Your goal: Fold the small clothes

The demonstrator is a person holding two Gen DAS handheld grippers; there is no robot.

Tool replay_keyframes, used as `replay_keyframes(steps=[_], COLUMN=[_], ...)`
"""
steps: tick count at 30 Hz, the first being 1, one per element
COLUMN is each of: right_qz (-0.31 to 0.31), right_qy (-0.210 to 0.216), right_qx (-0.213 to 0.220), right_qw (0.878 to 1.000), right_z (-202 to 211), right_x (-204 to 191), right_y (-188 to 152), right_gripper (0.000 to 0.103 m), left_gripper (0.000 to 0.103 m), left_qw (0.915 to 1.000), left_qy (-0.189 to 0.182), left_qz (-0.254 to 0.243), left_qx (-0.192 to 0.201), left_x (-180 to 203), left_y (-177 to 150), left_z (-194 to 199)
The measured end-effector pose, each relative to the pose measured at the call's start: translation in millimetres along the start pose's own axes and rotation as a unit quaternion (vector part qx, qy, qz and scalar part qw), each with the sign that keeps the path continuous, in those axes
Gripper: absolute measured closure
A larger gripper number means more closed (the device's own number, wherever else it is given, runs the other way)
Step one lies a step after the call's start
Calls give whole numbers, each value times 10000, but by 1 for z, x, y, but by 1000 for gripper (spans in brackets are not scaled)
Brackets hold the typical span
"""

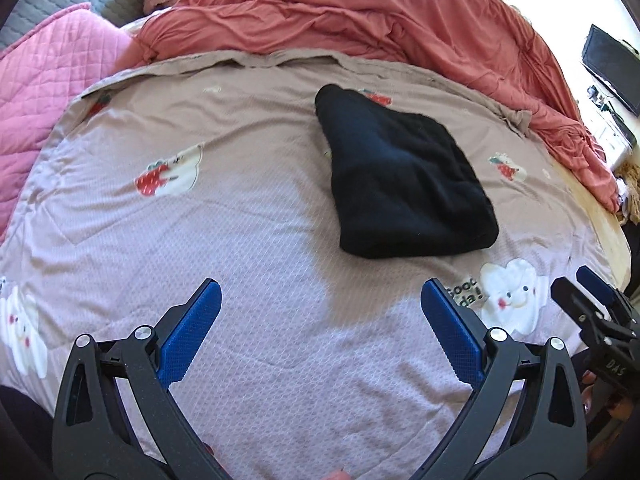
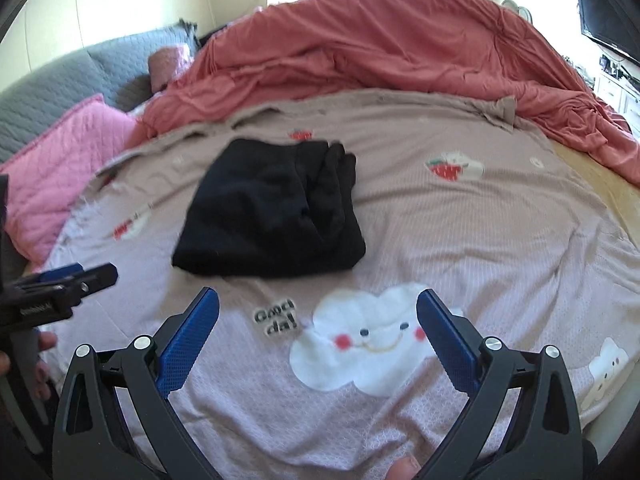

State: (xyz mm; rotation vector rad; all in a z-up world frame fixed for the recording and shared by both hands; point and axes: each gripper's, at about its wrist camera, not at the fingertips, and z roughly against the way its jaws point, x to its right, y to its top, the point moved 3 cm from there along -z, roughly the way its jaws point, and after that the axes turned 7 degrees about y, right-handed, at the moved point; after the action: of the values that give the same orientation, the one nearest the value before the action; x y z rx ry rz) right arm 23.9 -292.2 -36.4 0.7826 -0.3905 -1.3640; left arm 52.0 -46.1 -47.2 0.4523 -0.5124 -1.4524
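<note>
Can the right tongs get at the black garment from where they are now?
Probably yes. The right tongs are open, and only bare printed blanket lies between them and the folded black garment ahead.

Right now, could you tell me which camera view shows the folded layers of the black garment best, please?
The right wrist view: it faces the black garment on its layered side, where bunched fold edges show along the right. The left wrist view shows the same garment as one smooth dark mound with its layers hidden.
</note>
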Motion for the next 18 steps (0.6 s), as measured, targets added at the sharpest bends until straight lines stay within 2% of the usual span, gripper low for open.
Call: replay_keyframes(steps=[6,18], right_qz=[206,88], right_qy=[-41,-87], right_qx=[-119,-113], right_qw=[9997,9999], right_z=[-7,-10], right_x=[-7,3], right_y=[-4,-3], right_gripper=[4,4], left_gripper=[9,9], left_qw=[10000,10000], left_qy=[-5,5], left_qz=[73,-26], left_qx=[11,-37], left_x=[-5,1], left_y=[-1,-3], left_z=[0,0])
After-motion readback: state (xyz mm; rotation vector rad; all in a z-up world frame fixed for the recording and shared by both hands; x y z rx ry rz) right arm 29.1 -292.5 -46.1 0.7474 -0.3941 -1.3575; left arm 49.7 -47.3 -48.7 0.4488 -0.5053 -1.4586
